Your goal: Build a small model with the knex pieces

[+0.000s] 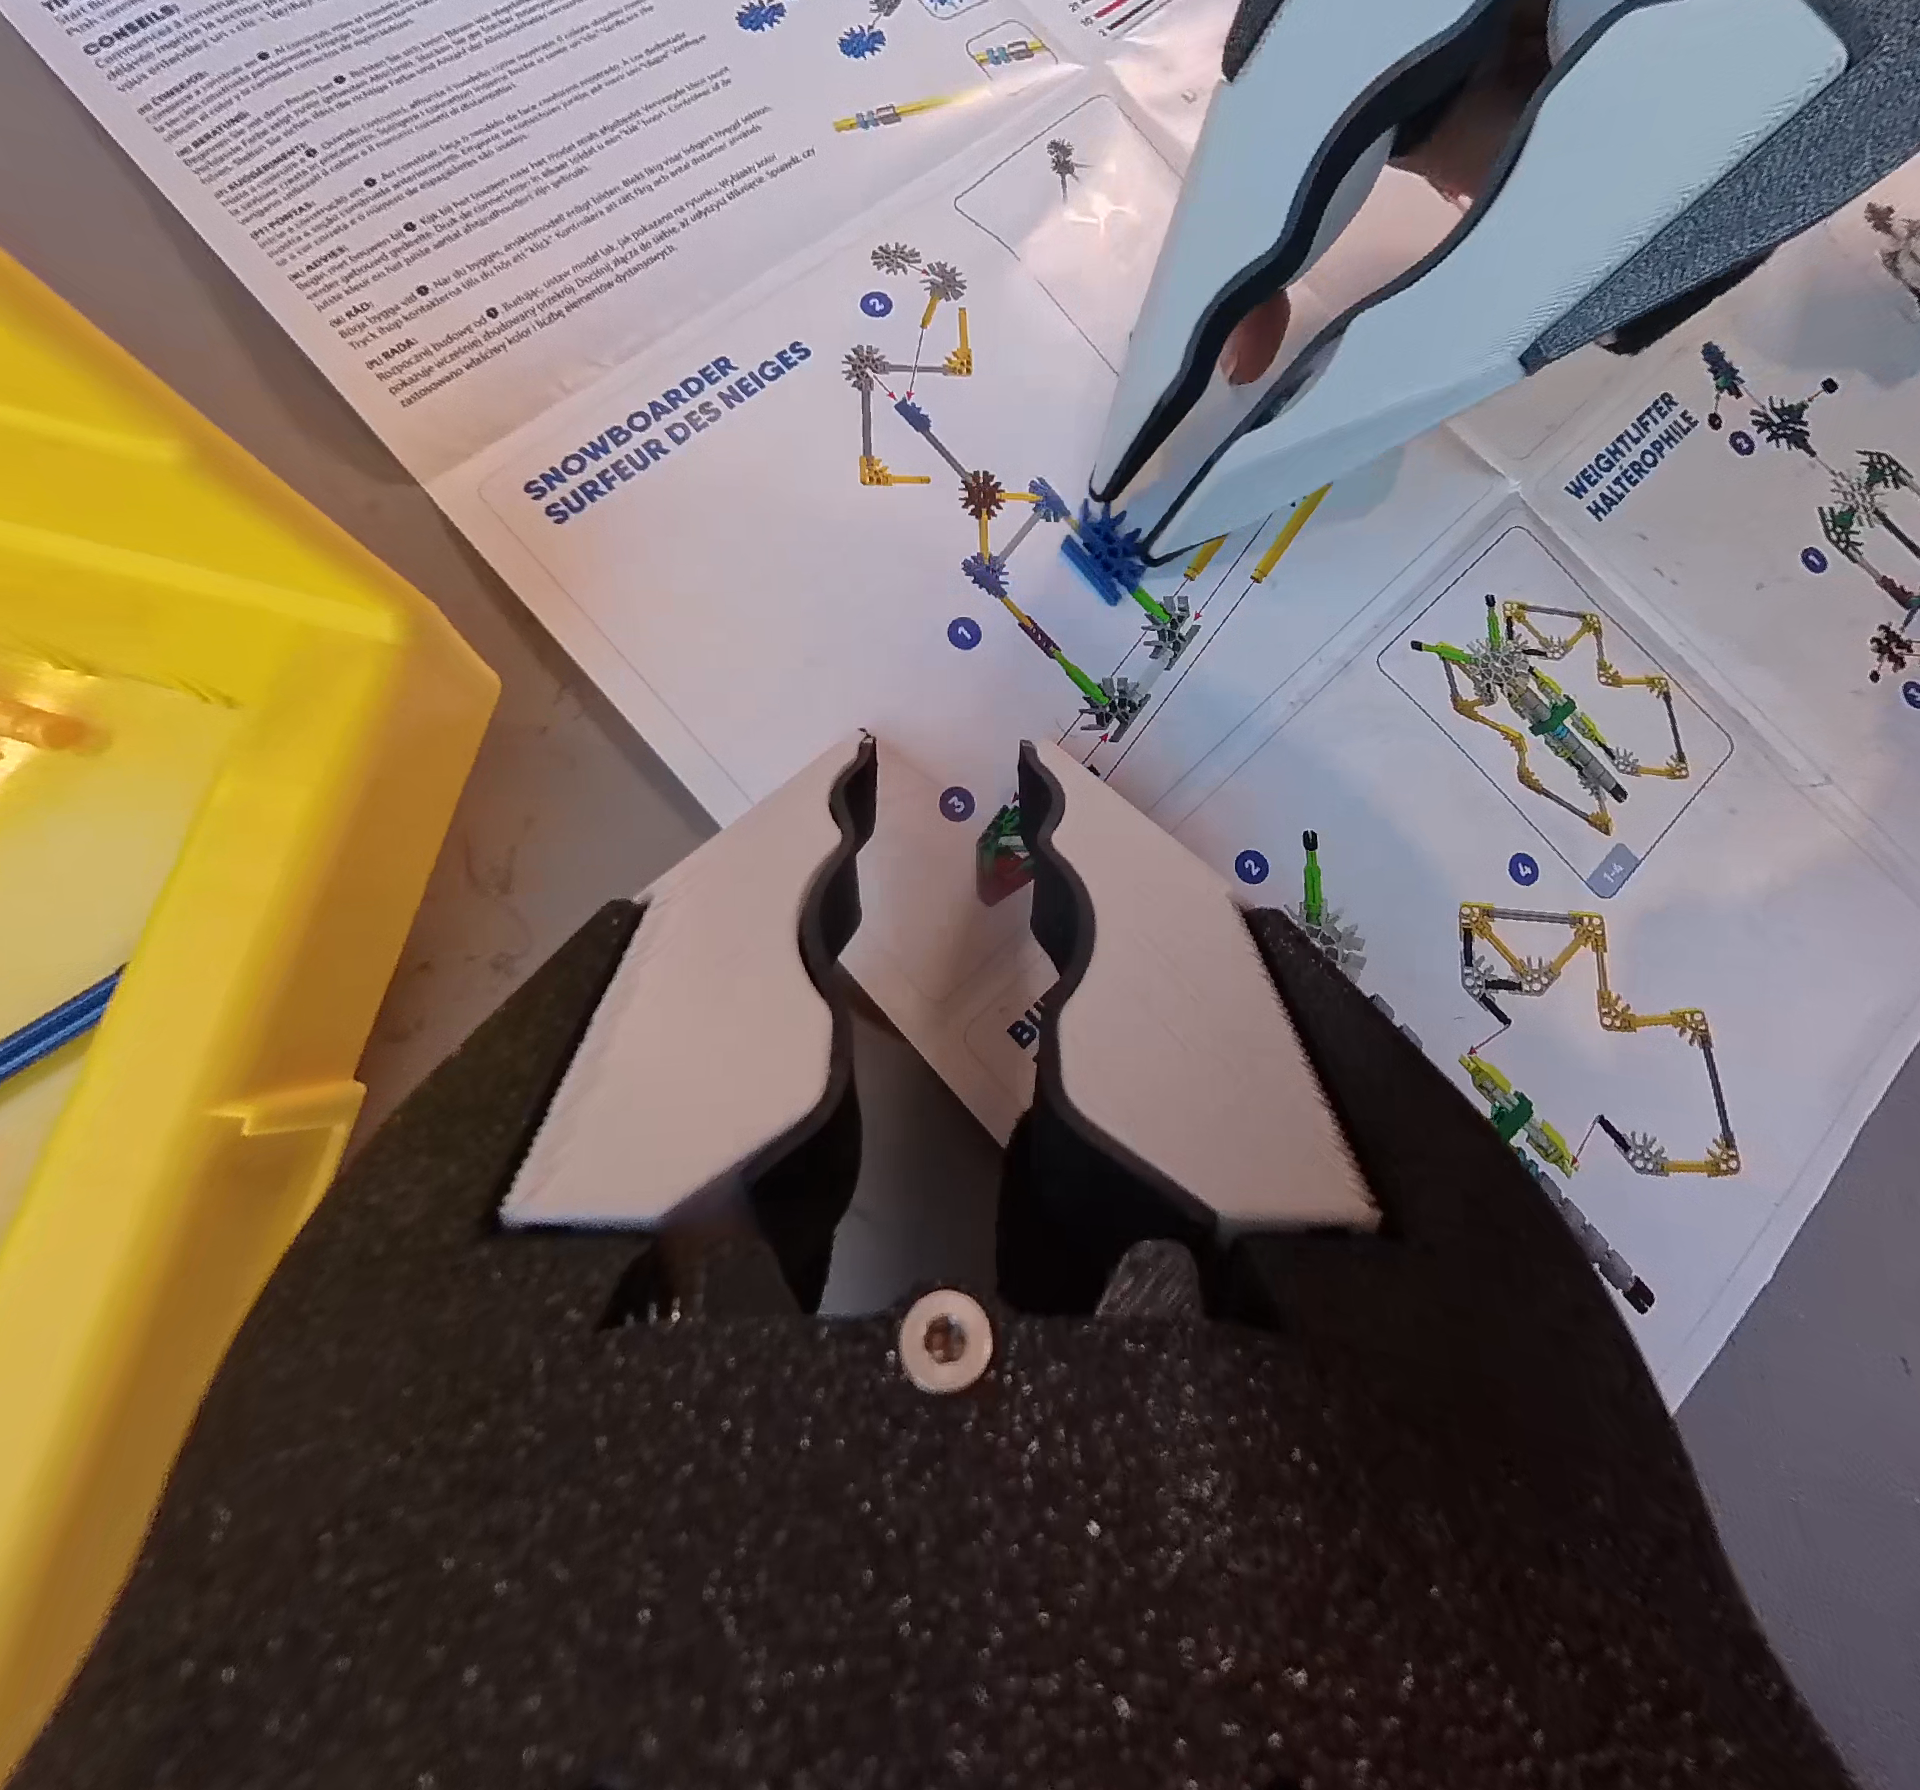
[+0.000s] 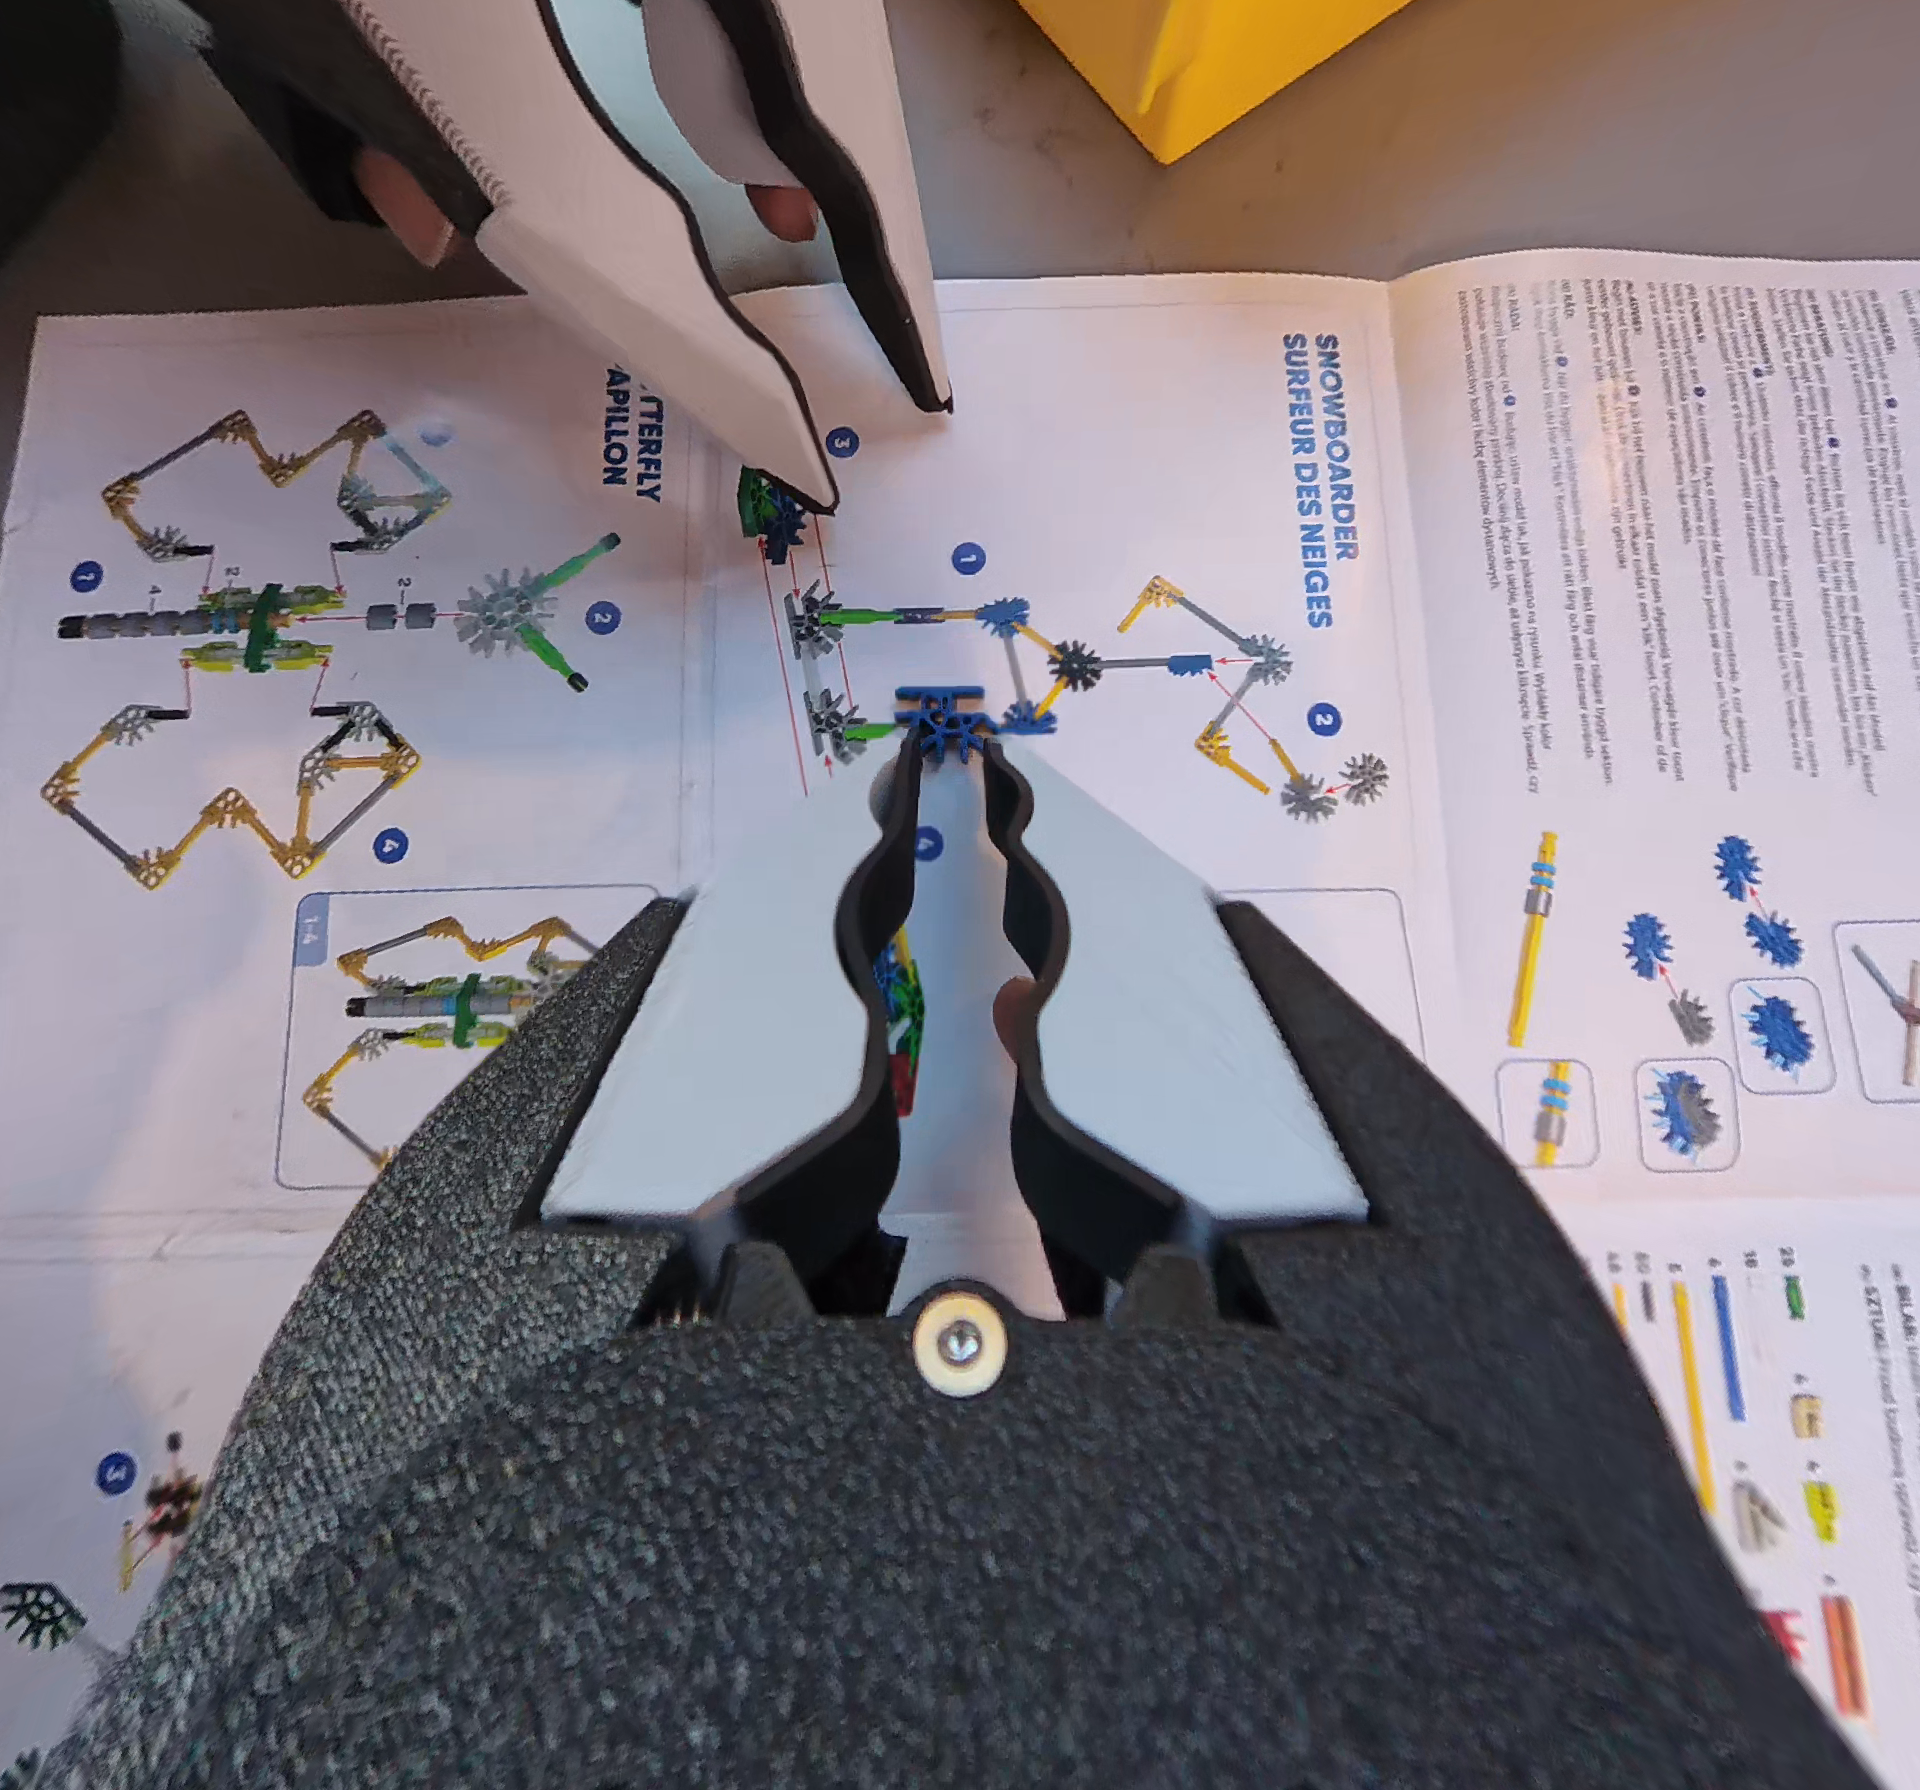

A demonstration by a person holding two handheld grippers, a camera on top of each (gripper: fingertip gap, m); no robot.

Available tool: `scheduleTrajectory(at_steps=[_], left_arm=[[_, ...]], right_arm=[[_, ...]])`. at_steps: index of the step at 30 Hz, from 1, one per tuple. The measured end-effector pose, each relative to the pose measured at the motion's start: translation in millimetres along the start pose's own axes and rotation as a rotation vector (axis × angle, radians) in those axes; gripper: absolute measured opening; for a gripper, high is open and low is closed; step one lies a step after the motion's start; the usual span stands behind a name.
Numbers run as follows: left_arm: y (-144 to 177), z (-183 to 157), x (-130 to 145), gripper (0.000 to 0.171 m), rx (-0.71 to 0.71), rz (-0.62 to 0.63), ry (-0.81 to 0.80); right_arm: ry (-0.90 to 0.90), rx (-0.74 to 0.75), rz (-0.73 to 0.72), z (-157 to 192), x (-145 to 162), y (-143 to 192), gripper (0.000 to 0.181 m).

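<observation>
The right tool (image 2: 948,743) has its two fingers drawn close together, tips pinching a small blue toy connector (image 2: 940,714) that rests on the instruction sheet (image 2: 1143,452). In the left wrist view the same blue connector (image 1: 1108,551) sits on the sheet's printed diagram, with the right tool (image 1: 1127,519) coming down on it from the upper right.

The left tool (image 1: 945,753) has a narrow gap between its fingers and holds nothing. Just past its tips, on the sheet, lies a small green, dark and red piece (image 1: 1006,857); from the right wrist view one fingertip seems to touch that piece (image 2: 771,514), though the contact is hard to make out.

The instruction sheet (image 1: 675,535) lies unfolded and flat on the grey worktop (image 1: 582,784). A yellow plastic bin (image 1: 239,805) stands on the worktop to the left of the left tool, just beside the sheet's edge; its corner (image 2: 1299,5) shows at the top of the right wrist view.
</observation>
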State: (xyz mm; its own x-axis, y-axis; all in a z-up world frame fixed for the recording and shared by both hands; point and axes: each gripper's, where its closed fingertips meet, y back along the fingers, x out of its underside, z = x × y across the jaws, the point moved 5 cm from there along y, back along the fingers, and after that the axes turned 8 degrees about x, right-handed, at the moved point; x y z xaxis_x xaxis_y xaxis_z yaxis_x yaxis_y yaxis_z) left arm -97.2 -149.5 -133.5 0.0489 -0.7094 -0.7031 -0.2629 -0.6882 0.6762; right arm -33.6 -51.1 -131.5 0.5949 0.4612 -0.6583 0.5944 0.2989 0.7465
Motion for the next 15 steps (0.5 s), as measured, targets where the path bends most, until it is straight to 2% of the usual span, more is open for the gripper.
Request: scheduleTrajectory(at_steps=[6, 15], left_arm=[[-0.7, 0.0, -0.2, 0.027, -0.003, 0.0, -0.003], [-3.0, 0.1, 0.9, 0.027, 0.001, 0.004, -0.004]], right_arm=[[-0.034, -0.006, -0.009, 5.1, 11.1, 7.8, 0.01], [-0.039, -0.01, -0.027, 4.2, 9.1, 6.1, 0.01]])
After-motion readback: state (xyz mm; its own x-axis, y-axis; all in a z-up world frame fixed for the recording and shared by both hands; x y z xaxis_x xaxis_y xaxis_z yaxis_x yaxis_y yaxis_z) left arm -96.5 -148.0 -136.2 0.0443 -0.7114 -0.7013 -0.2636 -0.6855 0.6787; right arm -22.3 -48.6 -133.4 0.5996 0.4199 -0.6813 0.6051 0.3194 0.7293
